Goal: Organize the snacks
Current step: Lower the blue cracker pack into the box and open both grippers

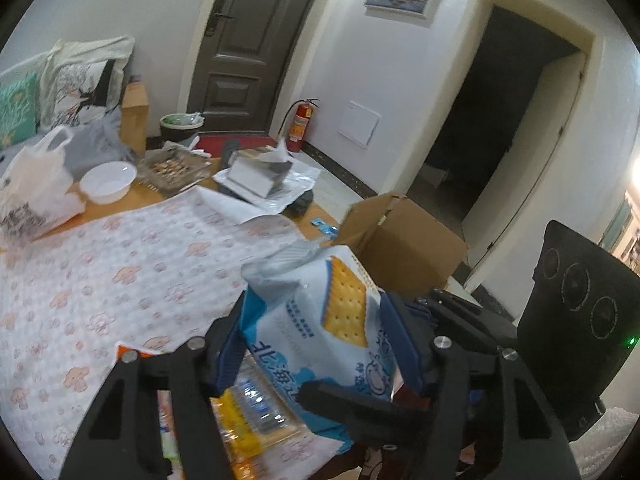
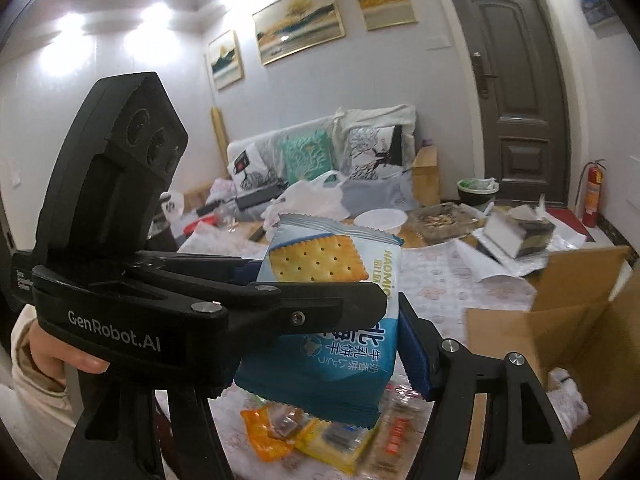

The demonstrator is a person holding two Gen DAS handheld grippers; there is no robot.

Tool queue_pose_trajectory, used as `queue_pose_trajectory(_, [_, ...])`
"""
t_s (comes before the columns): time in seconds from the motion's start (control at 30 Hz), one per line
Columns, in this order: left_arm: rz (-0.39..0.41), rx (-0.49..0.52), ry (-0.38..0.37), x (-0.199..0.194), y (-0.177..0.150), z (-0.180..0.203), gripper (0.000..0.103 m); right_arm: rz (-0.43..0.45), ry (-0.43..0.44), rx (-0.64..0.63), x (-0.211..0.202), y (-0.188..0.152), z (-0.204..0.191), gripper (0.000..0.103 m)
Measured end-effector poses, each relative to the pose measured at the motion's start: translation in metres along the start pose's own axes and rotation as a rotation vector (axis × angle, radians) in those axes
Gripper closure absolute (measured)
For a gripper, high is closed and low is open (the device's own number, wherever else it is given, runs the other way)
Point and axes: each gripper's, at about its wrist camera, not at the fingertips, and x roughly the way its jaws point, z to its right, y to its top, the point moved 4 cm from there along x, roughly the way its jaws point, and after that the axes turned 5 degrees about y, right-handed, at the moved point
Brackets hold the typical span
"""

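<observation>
A blue and white cracker packet [image 1: 332, 320] is held above the table. It shows in the right wrist view [image 2: 332, 300] too. My left gripper [image 1: 316, 344] is shut on its sides. My right gripper [image 2: 324, 344] is also around it, its blue pads [image 2: 416, 352] against the packet. The left gripper's body [image 2: 160, 304] crosses in front of the packet in the right wrist view. Under the packet several small snack packs [image 2: 316, 436] lie on the flowered tablecloth [image 1: 120, 264]. An open cardboard box [image 2: 572, 344] stands at the right, also in the left wrist view [image 1: 404, 244].
On the far table are a white bowl [image 1: 107, 181], a white plastic bag [image 1: 36, 184], a glass tray [image 1: 176, 168] and a tissue box on papers [image 1: 260, 176]. A sofa with cushions [image 2: 320, 152] stands behind. A bin [image 1: 180, 126] and a fire extinguisher [image 1: 300, 124] stand by the door.
</observation>
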Motion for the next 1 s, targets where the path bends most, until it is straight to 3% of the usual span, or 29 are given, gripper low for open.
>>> queue_pose_trajectory(0.47, [-0.126,0.206,-0.038,0.108,0.028,0.108,0.048,0.035,-0.16,0.134,-0.075,-0.021,0.121,0.041])
queue_pose_trajectory(0.8, [-0.223,0.237,-0.082,0.177,0.031,0.128,0.048,-0.021,-0.231,0.173,-0.084,-0.035,0.18,0.041])
queue_pose_trajectory(1.0, [-0.266,0.237,-0.064,0.2,0.026,0.126,0.048,-0.061,-0.273,0.195,-0.081,-0.044,0.202,0.04])
